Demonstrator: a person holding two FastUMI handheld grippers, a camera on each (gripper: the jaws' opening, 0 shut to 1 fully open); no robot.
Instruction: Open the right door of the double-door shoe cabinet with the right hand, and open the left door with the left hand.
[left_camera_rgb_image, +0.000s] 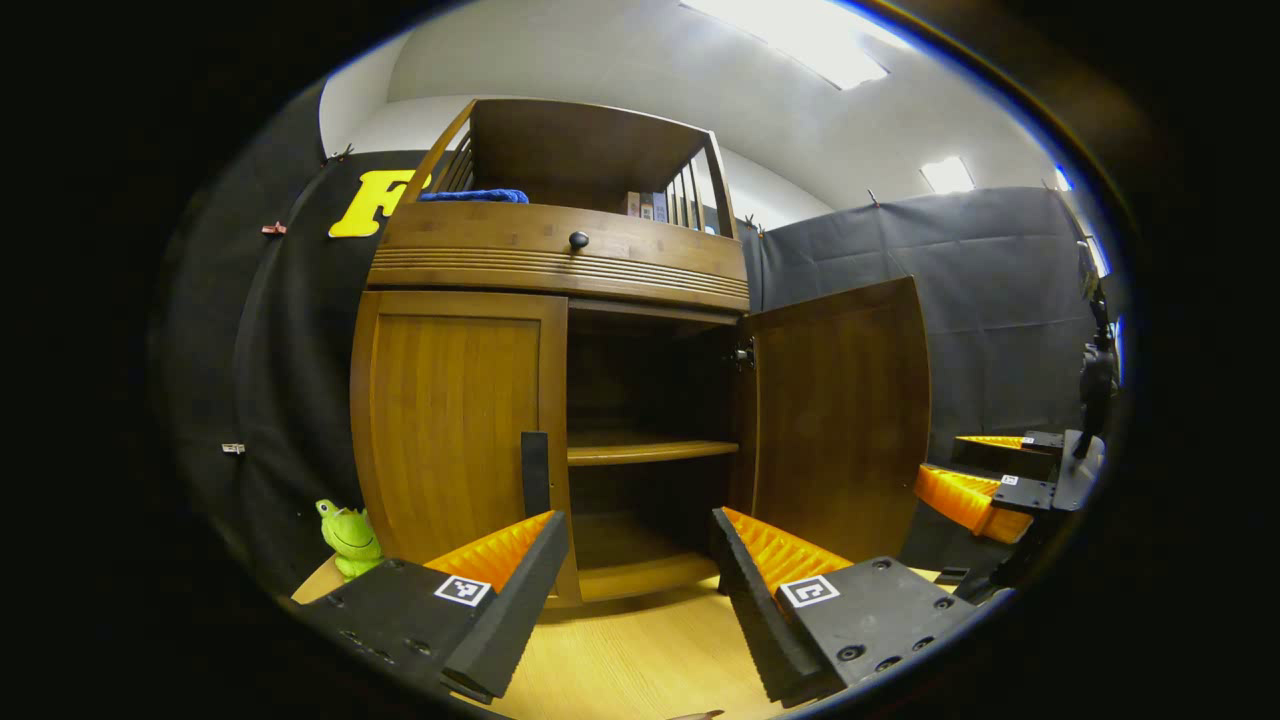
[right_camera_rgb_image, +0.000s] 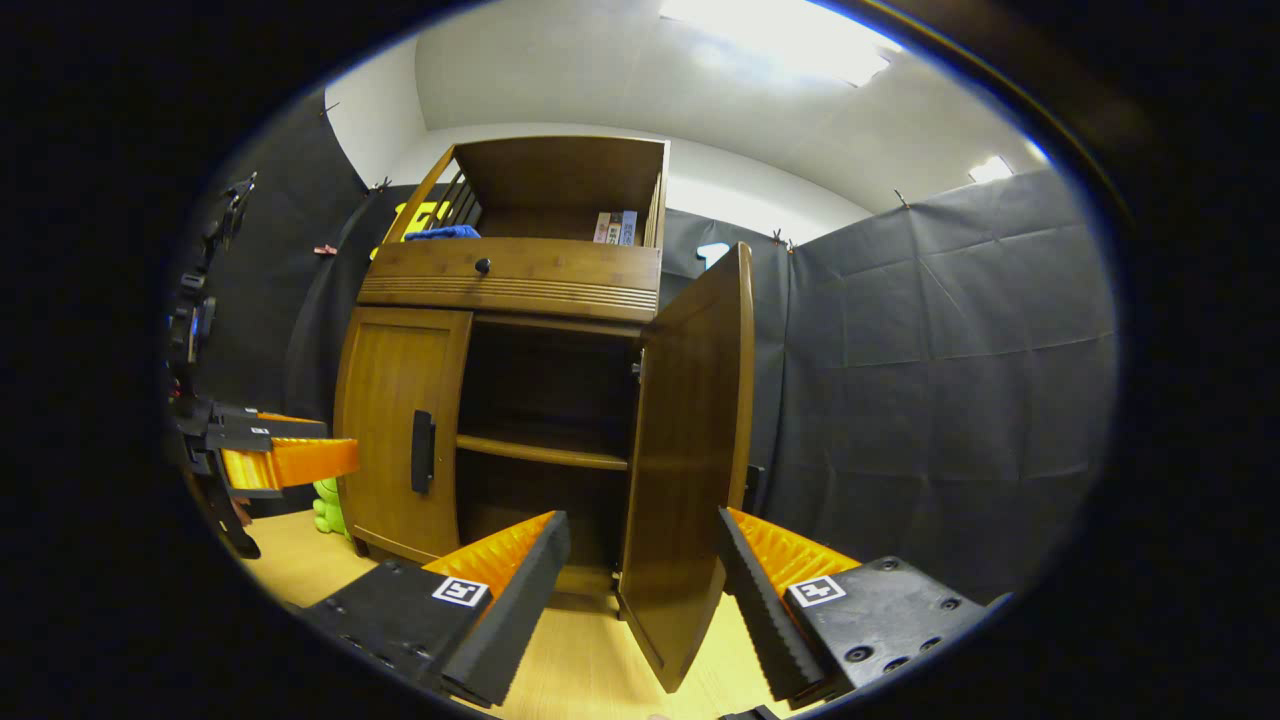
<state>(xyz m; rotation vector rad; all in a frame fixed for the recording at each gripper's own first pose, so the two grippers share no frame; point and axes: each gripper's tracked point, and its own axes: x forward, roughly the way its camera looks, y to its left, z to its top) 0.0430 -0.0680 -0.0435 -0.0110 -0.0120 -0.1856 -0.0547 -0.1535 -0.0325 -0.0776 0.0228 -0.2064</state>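
The wooden shoe cabinet (left_camera_rgb_image: 560, 262) stands ahead on a pale wood floor. Its left door (left_camera_rgb_image: 450, 430) is closed, with a black vertical handle (left_camera_rgb_image: 535, 472) at its inner edge. The right door (left_camera_rgb_image: 840, 420) is swung wide open, baring the inner shelf (left_camera_rgb_image: 650, 452). My left gripper (left_camera_rgb_image: 640, 565) is open, low in front of the cabinet's middle, its left finger just below the handle. In the right gripper view, my right gripper (right_camera_rgb_image: 640, 575) is open with the open right door (right_camera_rgb_image: 690, 450) standing edge-on between its fingers, untouched. The left gripper (right_camera_rgb_image: 285, 458) hovers left of the closed door (right_camera_rgb_image: 400, 430).
A green frog plush (left_camera_rgb_image: 350, 540) sits on the floor at the cabinet's left corner. A blue cloth (left_camera_rgb_image: 475, 196) and books (left_camera_rgb_image: 645, 205) lie on the top shelf above a drawer knob (left_camera_rgb_image: 578, 240). Black cloth walls close in behind and to the right.
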